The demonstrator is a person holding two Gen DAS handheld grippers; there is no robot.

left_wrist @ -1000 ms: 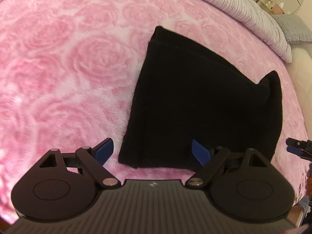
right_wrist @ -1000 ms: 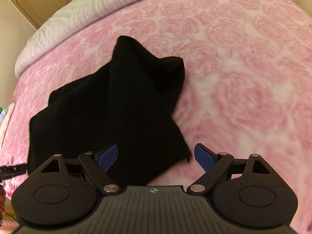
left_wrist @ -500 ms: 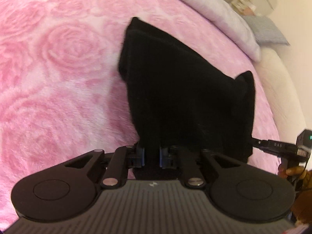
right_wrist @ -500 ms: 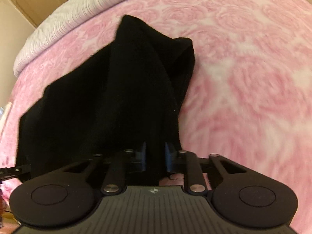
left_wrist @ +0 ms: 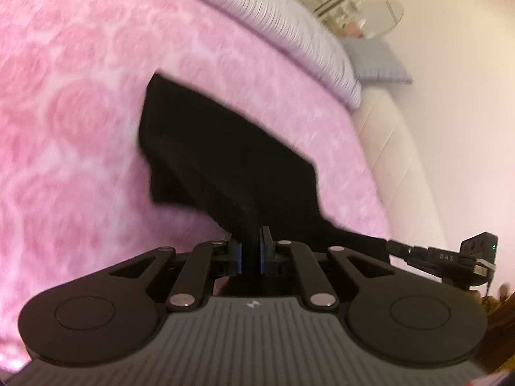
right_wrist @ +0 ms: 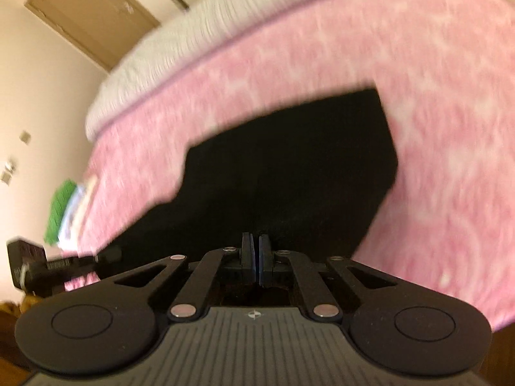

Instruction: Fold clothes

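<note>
A black garment (left_wrist: 225, 164) lies on a pink rose-patterned blanket (left_wrist: 70, 103), its near edge lifted off the bed. My left gripper (left_wrist: 250, 251) is shut on the garment's near edge, with cloth pinched between the blue pads. The right gripper shows at the right edge of the left wrist view (left_wrist: 428, 254), holding the same edge. In the right wrist view the garment (right_wrist: 289, 173) stretches away over the blanket (right_wrist: 418, 80), and my right gripper (right_wrist: 256, 257) is shut on its near edge. The left gripper appears there at the far left (right_wrist: 61, 267).
A striped grey-white duvet (left_wrist: 289, 35) and a grey pillow (left_wrist: 376, 64) lie at the bed's far end by a cream wall. A green and white item (right_wrist: 64, 206) sits at the bed's left edge. A brown door (right_wrist: 93, 9) stands beyond.
Both grippers went from open to shut on the garment's near edge, then lifted and pulled it back. The garment is now stretched and partly raised off the blanket.
</note>
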